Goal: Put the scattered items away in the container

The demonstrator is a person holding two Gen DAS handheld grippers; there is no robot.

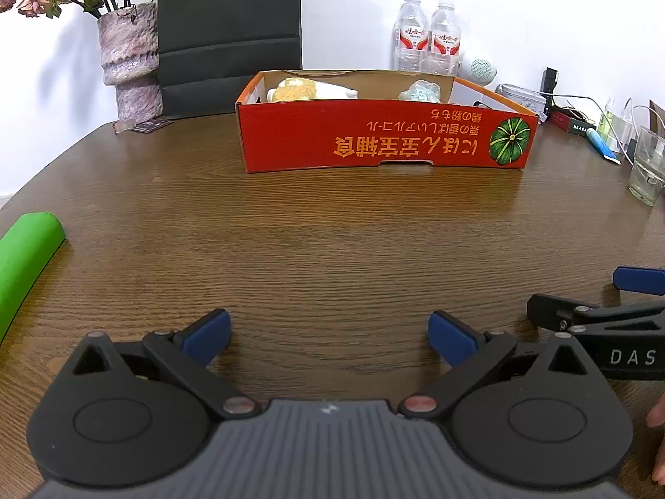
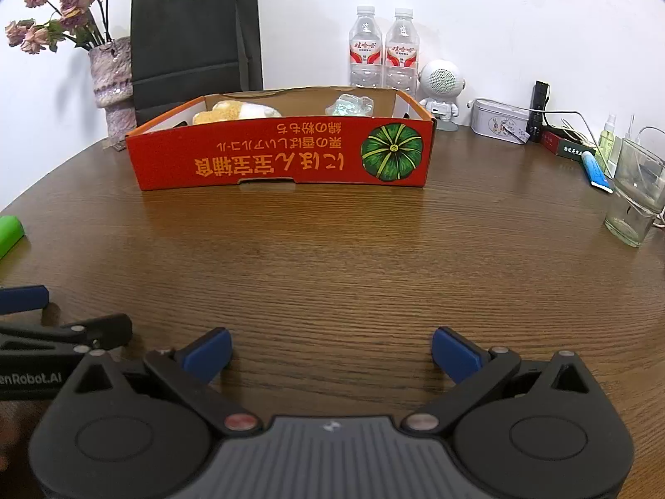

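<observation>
Both tools wide, empty: left tool [image 1: 330, 332], right tool [image 2: 332, 351]. Green roll [image 1: 25, 258] at left edge looks soft, light; pinch across its near end, drop into red box [image 1: 386, 141]

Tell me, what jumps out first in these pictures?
The red cardboard box with a green pumpkin picture sits mid-table, a yellowish plush toy and a pale blue item inside. A bright green object lies at the table's left edge. Both grippers, left and right, hang open and empty.
</observation>
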